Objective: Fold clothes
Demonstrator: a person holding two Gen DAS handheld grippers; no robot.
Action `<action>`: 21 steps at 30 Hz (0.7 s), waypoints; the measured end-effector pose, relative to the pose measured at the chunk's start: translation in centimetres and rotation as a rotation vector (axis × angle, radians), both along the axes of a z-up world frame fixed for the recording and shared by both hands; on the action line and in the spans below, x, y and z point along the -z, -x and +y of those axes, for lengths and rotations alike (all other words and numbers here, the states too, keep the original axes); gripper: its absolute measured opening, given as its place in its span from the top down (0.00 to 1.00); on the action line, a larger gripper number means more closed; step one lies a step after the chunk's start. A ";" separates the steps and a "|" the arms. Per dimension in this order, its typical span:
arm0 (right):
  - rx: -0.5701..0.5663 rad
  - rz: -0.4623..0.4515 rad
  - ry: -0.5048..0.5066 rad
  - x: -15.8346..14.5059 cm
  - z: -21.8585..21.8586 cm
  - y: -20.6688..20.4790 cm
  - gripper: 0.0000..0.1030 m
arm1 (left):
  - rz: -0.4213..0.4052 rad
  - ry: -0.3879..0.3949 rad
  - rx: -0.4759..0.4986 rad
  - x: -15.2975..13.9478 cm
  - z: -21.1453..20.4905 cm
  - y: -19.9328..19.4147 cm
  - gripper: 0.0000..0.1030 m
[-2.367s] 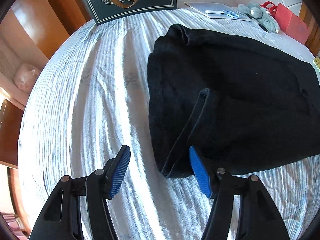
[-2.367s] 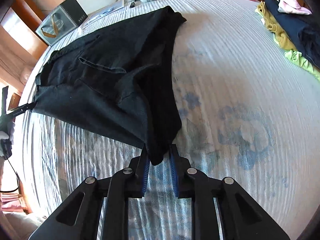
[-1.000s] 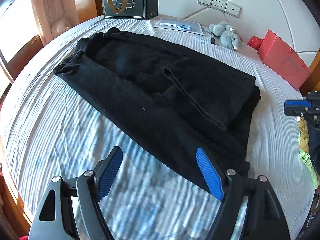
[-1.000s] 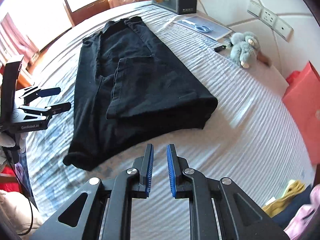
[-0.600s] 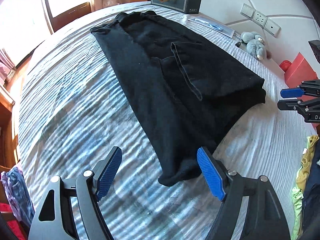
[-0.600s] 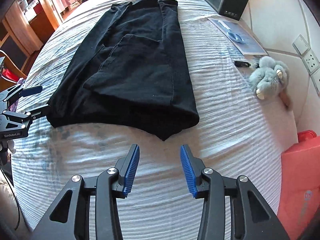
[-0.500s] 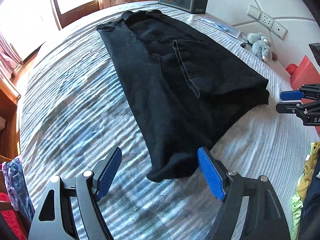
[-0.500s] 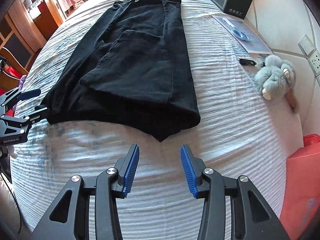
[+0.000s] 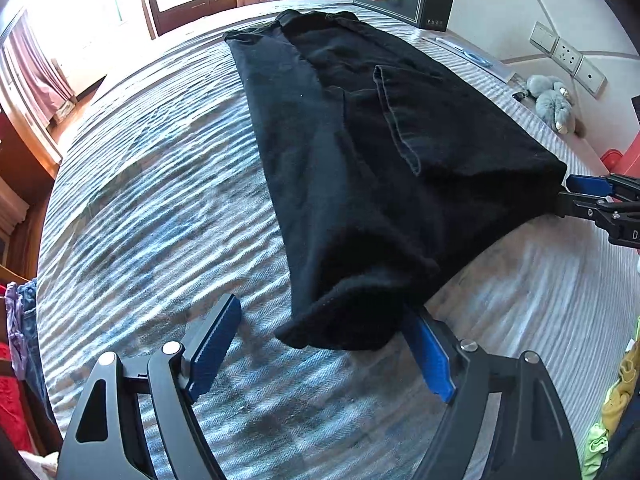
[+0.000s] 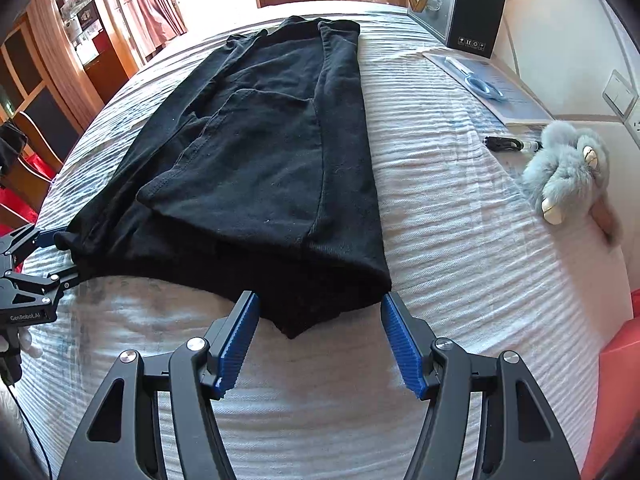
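You are bracketing both near corners of the long black folded knit garment [image 10: 260, 168] on the striped bed [image 10: 460, 240], left gripper [image 9: 320, 356] and right gripper [image 10: 320, 340] both spread wide and gripping nothing, ready to pinch for another fold.

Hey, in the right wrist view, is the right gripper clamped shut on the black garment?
No, the right gripper is open, its blue pads spread to either side of the near corner of the black garment on the bed.
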State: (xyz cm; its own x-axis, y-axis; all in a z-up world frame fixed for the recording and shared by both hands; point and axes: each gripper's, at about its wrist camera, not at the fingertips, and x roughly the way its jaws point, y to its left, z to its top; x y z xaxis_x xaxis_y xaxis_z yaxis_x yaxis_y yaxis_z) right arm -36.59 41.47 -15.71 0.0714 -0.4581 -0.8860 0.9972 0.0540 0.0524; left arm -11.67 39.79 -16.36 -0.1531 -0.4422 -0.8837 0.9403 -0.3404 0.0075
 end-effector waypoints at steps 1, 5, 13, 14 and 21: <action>-0.003 0.008 0.008 0.1 0.0 -0.1 0.39 | -0.013 0.007 -0.002 -0.2 0.1 0.4 0.21; 0.014 0.009 0.014 1.2 -0.2 -0.1 0.42 | -0.013 0.007 -0.010 -0.4 0.0 1.0 0.21; -0.019 0.050 0.037 1.6 -0.1 -0.4 0.56 | 0.011 -0.002 0.088 -1.2 0.8 2.3 0.55; -0.024 0.051 0.037 1.6 -0.2 -0.4 0.63 | 0.014 -0.004 0.099 -1.3 0.8 2.4 0.57; 0.025 0.022 0.018 0.6 -0.6 -0.8 0.88 | 0.070 -0.049 0.154 -1.9 0.6 1.7 0.82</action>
